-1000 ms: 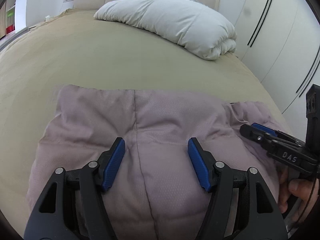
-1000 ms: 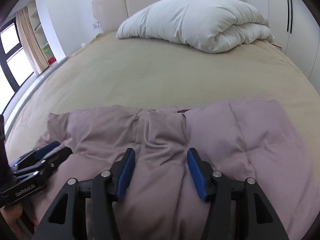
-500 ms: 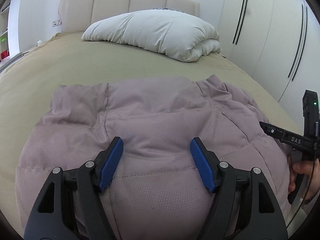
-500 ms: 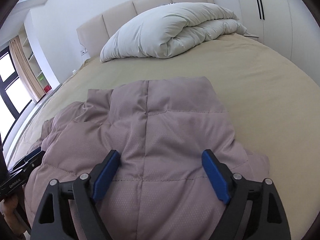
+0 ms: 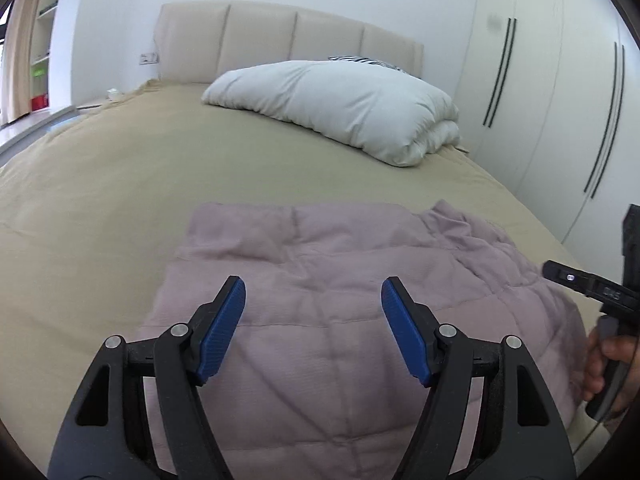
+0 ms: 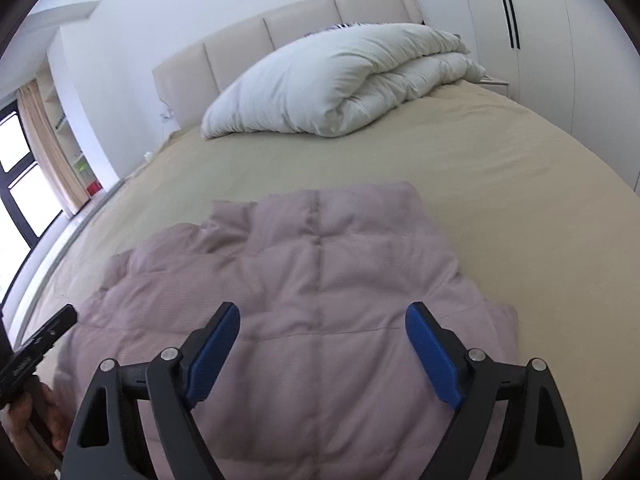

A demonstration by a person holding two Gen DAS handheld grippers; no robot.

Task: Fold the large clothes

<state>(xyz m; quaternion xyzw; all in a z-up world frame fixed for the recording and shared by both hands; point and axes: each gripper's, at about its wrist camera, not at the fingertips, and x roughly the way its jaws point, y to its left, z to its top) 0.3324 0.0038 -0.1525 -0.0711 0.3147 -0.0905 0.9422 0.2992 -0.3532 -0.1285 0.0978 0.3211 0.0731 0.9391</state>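
Observation:
A mauve quilted padded garment (image 5: 320, 280) lies folded into a thick block on the near part of the tan bed; it also shows in the right wrist view (image 6: 312, 280). My left gripper (image 5: 314, 304) is open and empty, held above the garment's near left part. My right gripper (image 6: 322, 330) is open and empty, held above its near right part. The right gripper's body shows at the right edge of the left wrist view (image 5: 592, 288). The left gripper's body shows at the left edge of the right wrist view (image 6: 36, 344).
The tan bedsheet (image 5: 160, 168) stretches away to a beige padded headboard (image 5: 288, 44). A folded white duvet (image 5: 344, 104) lies at the head of the bed. White wardrobe doors (image 5: 560, 100) stand on the right. A window with curtains (image 6: 28, 160) is on the left.
Both grippers have pulled back and risen away from the garment, so it looks smaller and farther. The right gripper's jaws have widened. The garment lies in the same folded shape.

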